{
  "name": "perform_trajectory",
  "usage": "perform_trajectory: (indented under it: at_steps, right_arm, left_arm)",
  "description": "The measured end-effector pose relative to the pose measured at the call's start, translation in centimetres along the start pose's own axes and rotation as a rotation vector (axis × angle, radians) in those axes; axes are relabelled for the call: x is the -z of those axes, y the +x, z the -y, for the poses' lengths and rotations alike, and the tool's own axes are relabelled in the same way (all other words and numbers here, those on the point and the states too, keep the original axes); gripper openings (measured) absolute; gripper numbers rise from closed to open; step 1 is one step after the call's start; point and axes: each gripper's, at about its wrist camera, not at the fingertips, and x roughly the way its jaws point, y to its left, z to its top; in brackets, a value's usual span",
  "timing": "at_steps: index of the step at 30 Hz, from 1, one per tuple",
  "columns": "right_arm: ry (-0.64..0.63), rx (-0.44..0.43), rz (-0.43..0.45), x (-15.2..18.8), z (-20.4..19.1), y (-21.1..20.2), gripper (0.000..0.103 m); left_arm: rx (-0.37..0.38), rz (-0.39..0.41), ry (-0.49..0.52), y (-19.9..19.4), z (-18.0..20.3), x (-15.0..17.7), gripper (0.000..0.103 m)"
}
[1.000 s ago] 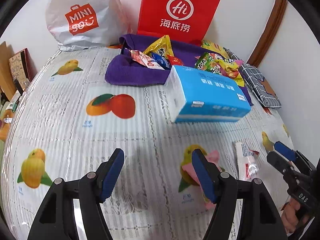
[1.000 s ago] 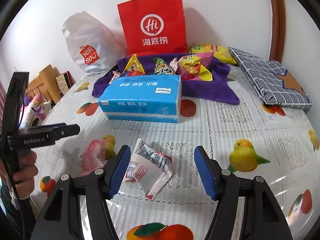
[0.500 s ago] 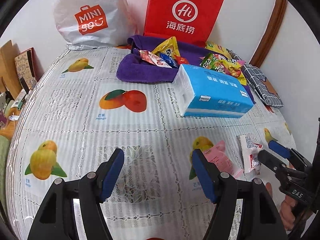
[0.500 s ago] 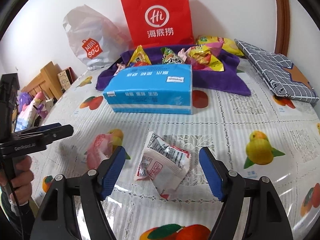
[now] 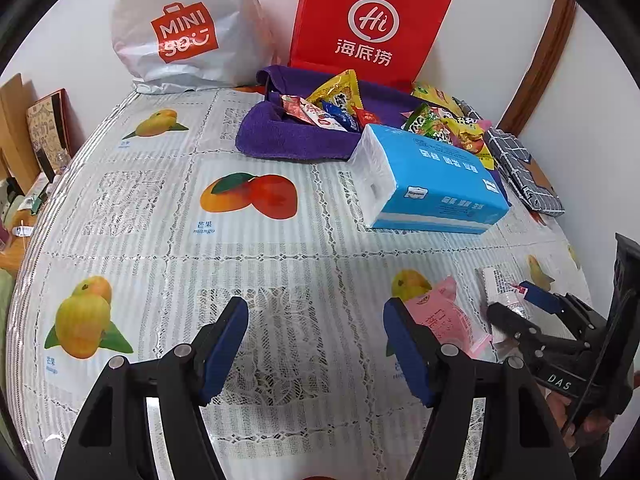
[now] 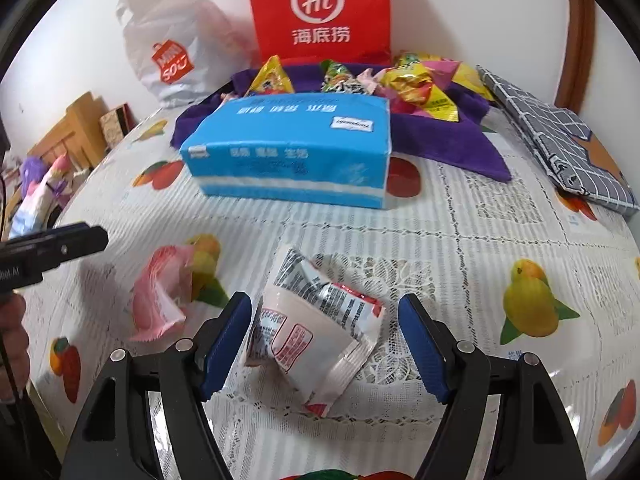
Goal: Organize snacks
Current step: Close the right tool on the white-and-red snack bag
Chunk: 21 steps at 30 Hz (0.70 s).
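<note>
The right gripper [image 6: 324, 344] is spread wide around the white snack packet [image 6: 316, 336] without pressing it, while the left gripper [image 5: 316, 344], also apart, holds nothing just left of the pink packet [image 5: 444, 316].

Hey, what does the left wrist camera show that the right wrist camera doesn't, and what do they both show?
Only the left wrist view: two yellow mango prints beside the open left claw.

Only the right wrist view: a purple-and-pink toy off the table's edge, and the white snack packet lying between the open right claw fingers.

Both: the blue tissue pack, the red paper bag, the purple towel holding snacks, and the pink packet.
</note>
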Motion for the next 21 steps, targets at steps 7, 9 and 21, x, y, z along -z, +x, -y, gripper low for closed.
perform_trajectory:
  at_steps: [7,9,21]
  right_arm:
    - [-0.002,0.005,-0.011,0.2,0.8,-0.1,0.075]
    - [-0.006,0.012,-0.01,0.2,1.0,-0.3,0.075]
    - [-0.007,-0.009,-0.006,-0.1,1.1,0.9,0.075]
  left_arm:
    - [0.002,0.0,0.017,-0.1,0.4,0.1,0.068]
    - [0.003,-0.001,0.02,-0.2,0.5,0.0,0.068]
    - [0.007,0.0,0.054,-0.7,1.9,-0.1,0.068]
